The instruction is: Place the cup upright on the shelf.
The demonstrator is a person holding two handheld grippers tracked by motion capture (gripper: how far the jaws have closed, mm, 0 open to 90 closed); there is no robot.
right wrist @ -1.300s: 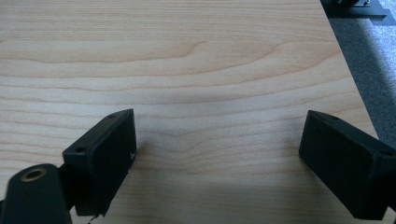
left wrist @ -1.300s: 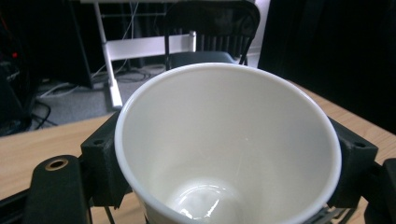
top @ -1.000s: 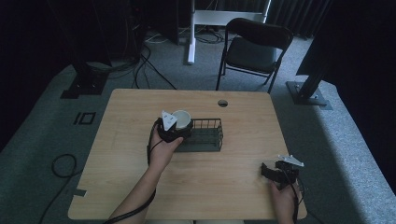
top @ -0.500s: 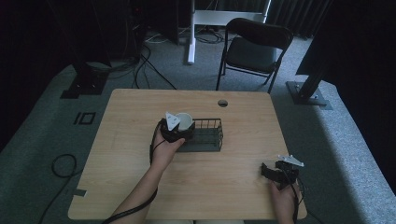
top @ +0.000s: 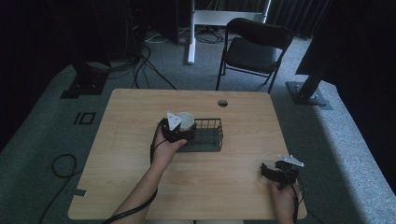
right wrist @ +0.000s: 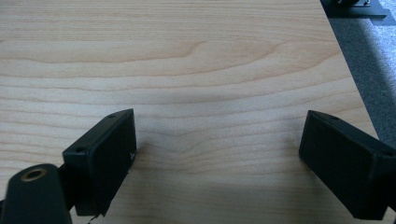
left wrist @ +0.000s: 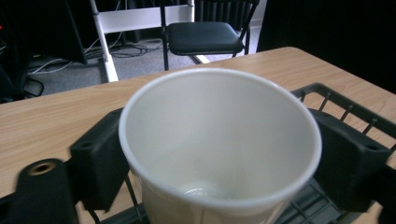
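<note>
Paper cup pinched between left gripper fingers, over the wire basket's left end. Risk: thin wall buckles, or base snags the rim and tips. Right gripper fingers spread, idle over counter.

One wooden table stands here, with one round hole near its far edge. On it sits one black wire basket and one white paper cup. Two grippers are in use: the left gripper and the right gripper. One black folding chair stands beyond the table.
</note>
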